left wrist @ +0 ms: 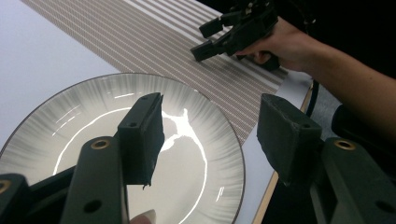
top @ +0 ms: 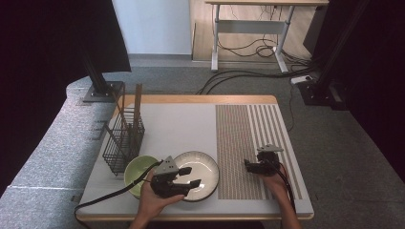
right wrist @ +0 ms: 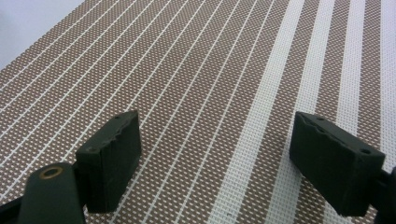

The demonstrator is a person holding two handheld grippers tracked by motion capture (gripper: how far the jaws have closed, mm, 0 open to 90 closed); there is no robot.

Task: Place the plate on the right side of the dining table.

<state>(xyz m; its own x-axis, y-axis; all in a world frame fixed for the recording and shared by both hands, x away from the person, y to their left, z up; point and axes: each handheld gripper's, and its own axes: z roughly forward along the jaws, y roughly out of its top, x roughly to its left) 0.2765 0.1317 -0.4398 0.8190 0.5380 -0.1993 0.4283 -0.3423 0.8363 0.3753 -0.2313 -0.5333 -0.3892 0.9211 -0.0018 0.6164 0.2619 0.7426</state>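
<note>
The plate (top: 203, 164) lies flat at lower centre of the high view, just beside the green bowl (top: 135, 168). The left gripper (top: 187, 177) hovers over its near rim, jaws wide and empty. Glazed ceramic: probably stiff, fairly heavy, slippery and breakable, so pinch the raised rim squarely. The right gripper (top: 249, 164), also wide, rests over the striped mat (top: 239, 138).

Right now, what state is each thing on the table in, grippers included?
Left gripper: open, jaws spread over the plate, holding nothing.
Right gripper: open, empty, over the striped mat.
Plate: upright, empty, flat on the table.
Green bowl: upright, beside the plate; contents cannot be told.
Wire rack: standing upright at the table's left side.
Striped mat: lying flat.
</note>
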